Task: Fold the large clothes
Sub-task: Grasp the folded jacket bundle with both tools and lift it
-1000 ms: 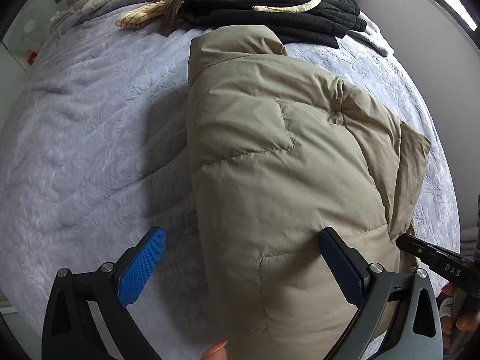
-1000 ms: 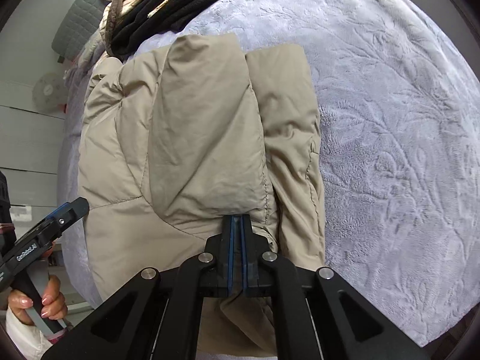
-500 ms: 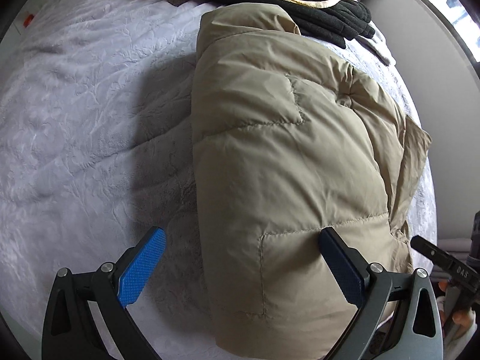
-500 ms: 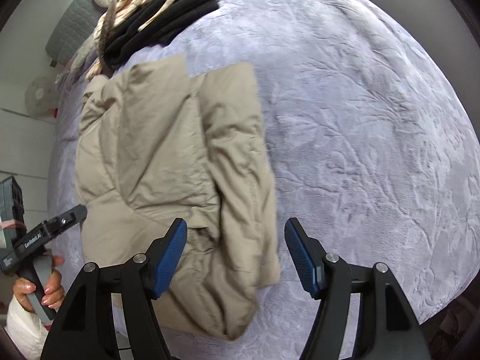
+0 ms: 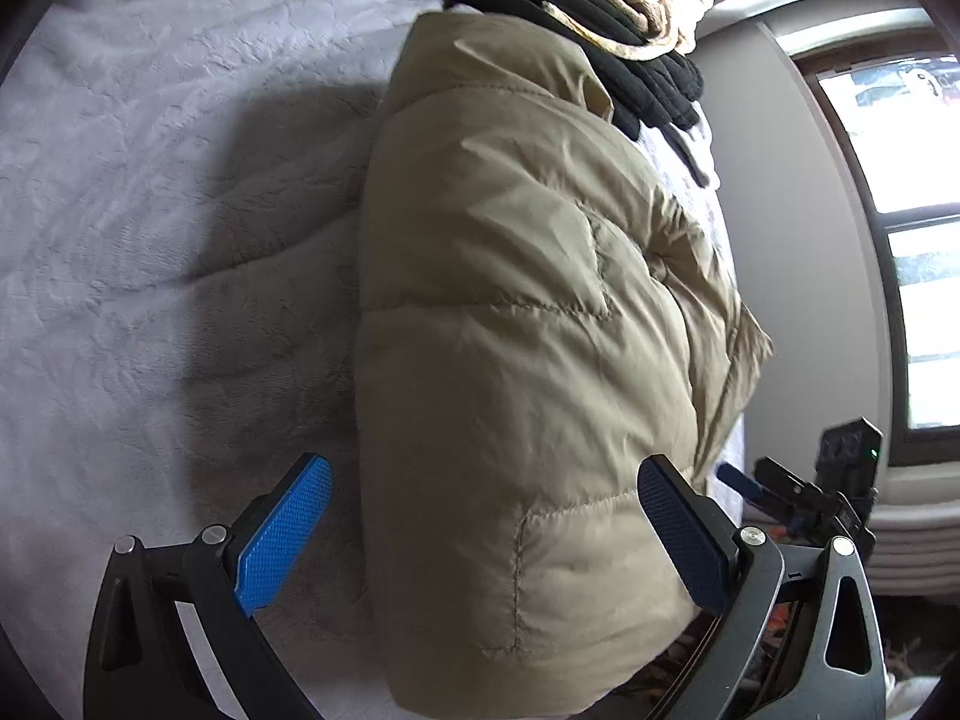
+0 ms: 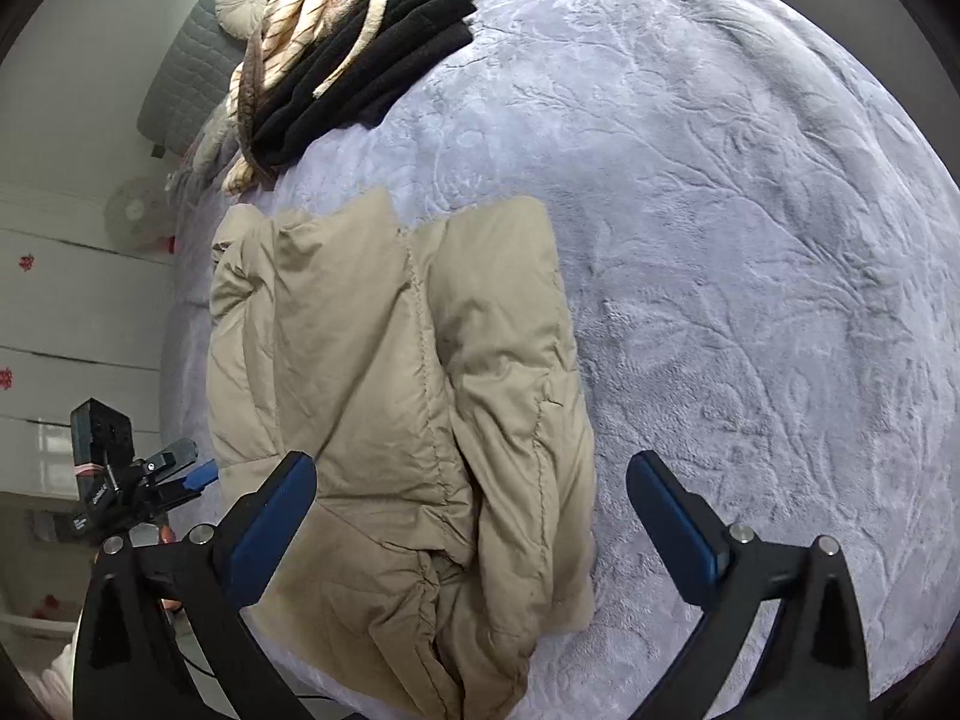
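The tan puffer jacket (image 5: 528,360) lies folded on the pale lilac bedspread (image 5: 150,240), filling the middle of the left wrist view from about 12 o'clock down to 6 o'clock. The left gripper (image 5: 480,534) is released, its blue pads spread to either side of the jacket's near end: one at 7 o'clock over bare bedspread, the other at 5 o'clock against the padded fabric, though whether it touches I cannot tell. A heap of black and cream striped clothes (image 5: 576,6) sits at 12 o'clock, just beyond the jacket's collar, and a window (image 5: 900,240) shows at 3 o'clock. In the right wrist view the jacket (image 6: 390,408) spreads from the centre down to 6 o'clock on the bedspread (image 6: 750,270), a folded sleeve lying along its right side. The right gripper (image 6: 471,531) has just been opening and stands released and wide, the jacket's crumpled lower edge between its fingers but unpinched. The clothes heap (image 6: 354,42) lies at 11 o'clock, and the other gripper shows at 8 o'clock.
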{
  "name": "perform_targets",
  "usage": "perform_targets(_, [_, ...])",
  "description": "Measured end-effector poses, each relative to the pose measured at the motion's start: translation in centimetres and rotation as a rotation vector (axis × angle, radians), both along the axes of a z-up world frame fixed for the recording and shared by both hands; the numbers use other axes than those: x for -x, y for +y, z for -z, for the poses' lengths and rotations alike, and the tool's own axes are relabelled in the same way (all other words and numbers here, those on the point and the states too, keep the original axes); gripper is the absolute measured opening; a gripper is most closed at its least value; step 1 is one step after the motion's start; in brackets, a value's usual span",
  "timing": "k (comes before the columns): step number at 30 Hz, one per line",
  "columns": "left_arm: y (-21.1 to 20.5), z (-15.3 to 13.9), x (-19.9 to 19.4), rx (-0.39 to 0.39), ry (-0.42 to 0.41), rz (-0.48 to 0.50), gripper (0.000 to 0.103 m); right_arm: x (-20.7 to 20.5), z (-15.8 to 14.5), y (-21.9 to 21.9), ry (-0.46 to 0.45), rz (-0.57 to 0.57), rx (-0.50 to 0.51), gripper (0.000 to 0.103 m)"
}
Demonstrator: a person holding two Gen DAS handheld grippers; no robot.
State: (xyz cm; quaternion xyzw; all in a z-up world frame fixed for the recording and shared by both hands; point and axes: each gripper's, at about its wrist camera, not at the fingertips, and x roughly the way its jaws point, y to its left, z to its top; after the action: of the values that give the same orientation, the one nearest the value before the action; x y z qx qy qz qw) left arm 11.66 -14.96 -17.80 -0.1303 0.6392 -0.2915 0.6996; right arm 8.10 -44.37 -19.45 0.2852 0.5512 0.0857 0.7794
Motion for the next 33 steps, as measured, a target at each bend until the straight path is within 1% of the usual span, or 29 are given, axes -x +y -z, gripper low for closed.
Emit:
perform_targets(1, [-0.2, 0.5, -0.2, 0.03, 0.023, 0.012, 0.102, -0.6, 0.2, 0.4, 0.005, -0.02, 0.01, 0.103])
perform_targets(3, [-0.3, 1.3, -0.5, 0.061, 0.046, 0.024, 0.102, -1.6, 1.2, 0.9, 0.034, -0.061, 0.03, 0.103])
perform_targets(5, [-0.7, 2.4, -0.8, 0.093, 0.074, 0.04, 0.102, -2.4, 2.6, 0.9, 0.071, -0.082, 0.01, 0.103])
perform_targets(9, [-1.7, 4.6, -1.5, 0.092, 0.096, 0.073, 0.102, -4.2, 5.6, 0.7, 0.122, -0.113, -0.073, 0.103])
perform_targets(13, [-2.8, 6.9, -2.5, 0.133, 0.146, 0.094, 0.103, -6.1, 8.3, 0.3, 0.14, -0.151, -0.2, 0.103])
perform_targets(16, [-3.8, 8.2, -2.9, 0.168, 0.183, 0.098, 0.103, -7.1, 9.9, 0.1, 0.147, -0.154, -0.302, 0.103])
perform_targets(20, [-5.5, 8.7, -2.9, 0.169, 0.193, 0.078, 0.103, -7.8, 10.7, 0.7, 0.14, -0.14, -0.374, 0.103])
perform_targets(22, [-6.0, 8.2, -2.7, 0.154, 0.172, 0.065, 0.103, -7.9, 10.8, 1.3, 0.145, -0.13, -0.38, 0.103])
perform_targets(23, [-6.2, 7.7, -2.4, 0.146, 0.15, 0.059, 0.1, -7.9, 10.7, 1.5, 0.148, -0.124, -0.377, 0.103])
perform_targets(24, [-6.2, 7.3, -2.2, 0.142, 0.136, 0.055, 0.098, -7.9, 10.7, 1.5, 0.152, -0.117, -0.378, 0.101])
perform_targets(26, [-6.5, 6.4, -1.9, 0.138, 0.105, 0.046, 0.089, -7.7, 10.5, 1.5, 0.156, -0.101, -0.4, 0.087])
perform_targets(27, [-6.6, 5.9, -1.8, 0.139, 0.093, 0.043, 0.088, -7.6, 10.1, 1.4, 0.15, -0.093, -0.411, 0.075])
perform_targets(28, [-6.8, 5.5, -1.6, 0.14, 0.082, 0.043, 0.085, -7.5, 9.5, 1.2, 0.141, -0.093, -0.419, 0.066])
perform_targets(30, [-7.3, 4.3, -1.2, 0.138, 0.054, 0.049, 0.084, -7.3, 8.7, 1.5, 0.125, -0.101, -0.422, 0.056])
perform_targets(31, [-7.5, 3.8, -1.1, 0.139, 0.043, 0.055, 0.084, -7.1, 8.0, 1.7, 0.111, -0.109, -0.42, 0.053])
perform_targets(33, [-7.8, 2.6, -0.7, 0.149, 0.018, 0.068, 0.084, -6.8, 6.8, 2.1, 0.089, -0.114, -0.415, 0.052])
